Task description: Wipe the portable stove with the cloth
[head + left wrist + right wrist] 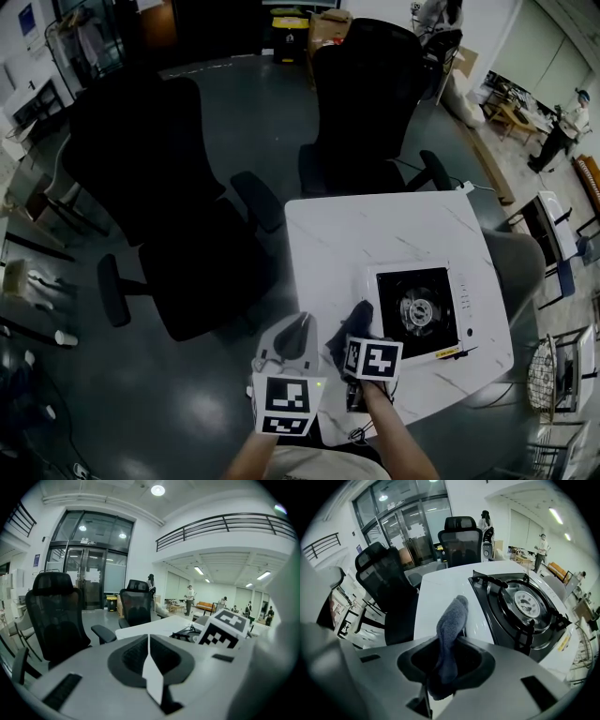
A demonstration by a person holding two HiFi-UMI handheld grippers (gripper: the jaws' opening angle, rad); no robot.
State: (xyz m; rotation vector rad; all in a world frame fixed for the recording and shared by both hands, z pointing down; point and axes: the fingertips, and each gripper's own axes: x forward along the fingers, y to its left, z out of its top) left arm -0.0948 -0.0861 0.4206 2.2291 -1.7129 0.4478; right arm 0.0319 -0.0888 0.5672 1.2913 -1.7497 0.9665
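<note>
The portable stove (pixel 417 309) sits on the white table (pixel 375 225), toward the edge nearest the person, with its black burner top facing up. Nothing touches it yet.

The right gripper (pixel 440 667) hangs just beside the stove, on the side away from the knobs. Its jaws are clamped on a grey-blue cloth (pixel 452 620). A soft fold sticks out past the tips and leans toward the stove. Holding it that way leaves a loose pad out front, so I'd judge fabric rather than the hard jaws would meet the surface. From where I stand the cloth looks clear of the stove's rim, though the head view is too dark there to be sure.

The left gripper (pixel 149 639) is further from the stove, out past the right one and off the table's corner. Its jaws are pressed together with nothing between them. It seems parked there to keep out of the way.

Two black office chairs (pixel 375 103) stand beyond the table from the stove. As I read it, wiping hasn't begun.
</note>
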